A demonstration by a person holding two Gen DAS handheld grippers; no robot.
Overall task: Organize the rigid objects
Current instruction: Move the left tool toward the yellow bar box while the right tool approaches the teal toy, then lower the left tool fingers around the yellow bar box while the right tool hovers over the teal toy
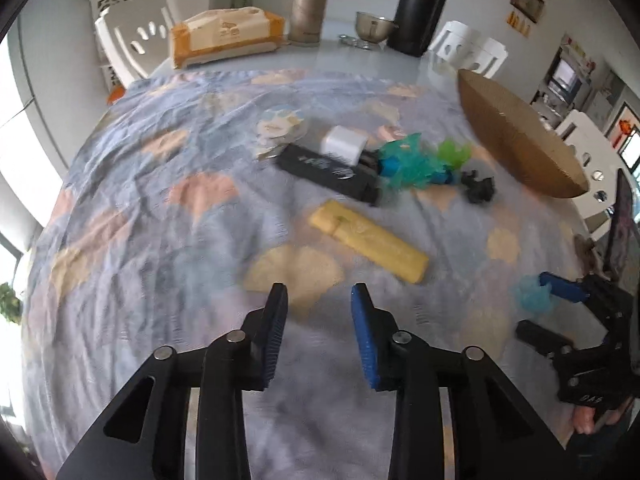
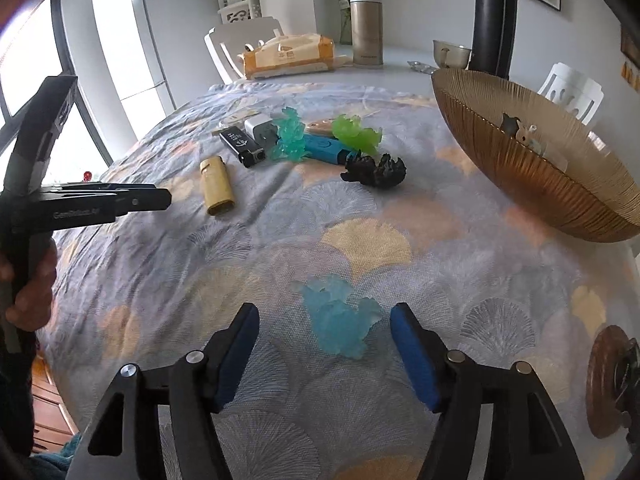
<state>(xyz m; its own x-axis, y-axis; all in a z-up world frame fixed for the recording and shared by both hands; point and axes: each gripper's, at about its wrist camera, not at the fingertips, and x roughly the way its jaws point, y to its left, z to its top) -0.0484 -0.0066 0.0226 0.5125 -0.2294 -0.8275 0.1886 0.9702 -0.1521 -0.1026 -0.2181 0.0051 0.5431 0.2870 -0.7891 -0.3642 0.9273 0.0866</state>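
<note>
In the right wrist view, the right gripper (image 2: 324,340) fills the bottom of the frame with its jaws standing wide on either side of a pale blue figurine (image 2: 338,322), which lies on the patterned tablecloth (image 2: 280,248) between the blue pads without either pad touching it. In the left wrist view, the left gripper (image 1: 319,332) sits at the bottom centre with its jaws narrow and nothing between them, only cloth below; the picture is blurred. Just above its tips, slightly right of centre, lies a yellow lighter (image 1: 366,246). At the left edge of the right wrist view the left gripper shows from the side, held by a hand (image 2: 30,296). Further up, around the middle of the frames, a cluster of small things lies close together: a black lighter (image 2: 242,146), a white charger block (image 2: 262,130), a teal figurine (image 2: 290,136), a blue lighter (image 2: 324,150), a green figurine (image 2: 356,134) and a black figurine (image 2: 376,170). To the right stands a ribbed amber bowl (image 2: 532,184) with a few small pieces inside, too small to tell apart. At the top of the frame, on the bare tabletop, are a tissue pack (image 2: 288,58), a tan flask (image 2: 366,28), a metal cup (image 2: 452,54) and a tall black bottle (image 2: 494,20), with white chairs (image 1: 136,36) behind.
</note>
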